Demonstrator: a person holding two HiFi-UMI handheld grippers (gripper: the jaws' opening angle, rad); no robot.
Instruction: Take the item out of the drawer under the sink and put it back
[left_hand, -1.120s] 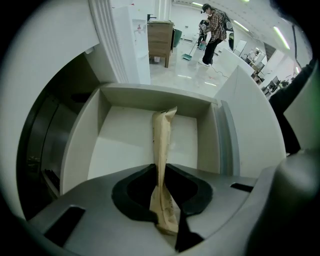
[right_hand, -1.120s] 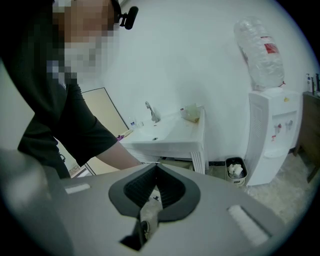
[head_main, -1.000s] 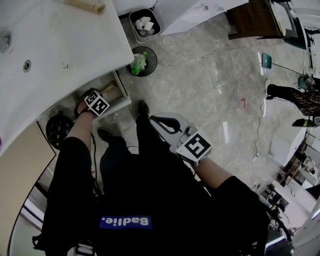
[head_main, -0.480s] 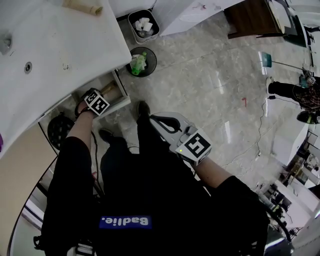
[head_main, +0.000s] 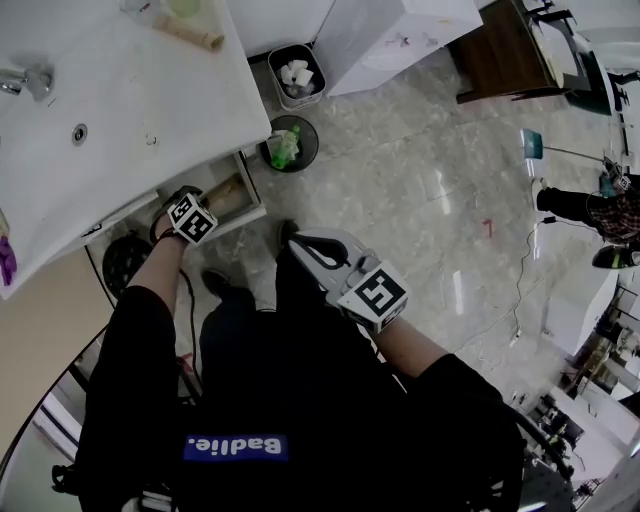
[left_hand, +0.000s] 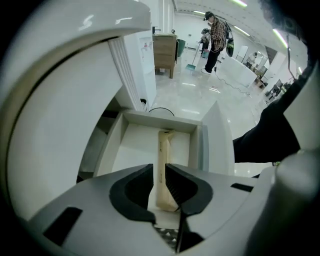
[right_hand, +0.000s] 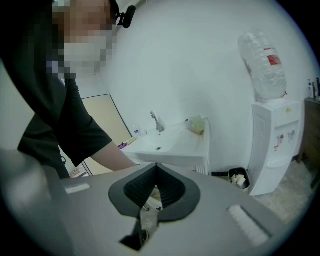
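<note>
Under-sink drawer (left_hand: 134, 145), beige tube (left_hand: 164, 149) inside, tight between left hand-held gripper (left_hand: 160, 168) jaws

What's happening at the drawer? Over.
Left gripper shut on beige tube, at open drawer. Right gripper shut, empty. Nothing in the way.

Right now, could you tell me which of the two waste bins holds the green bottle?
The round black bin, nearer the drawer; the rectangular bin beyond it holds white paper instead.
</note>
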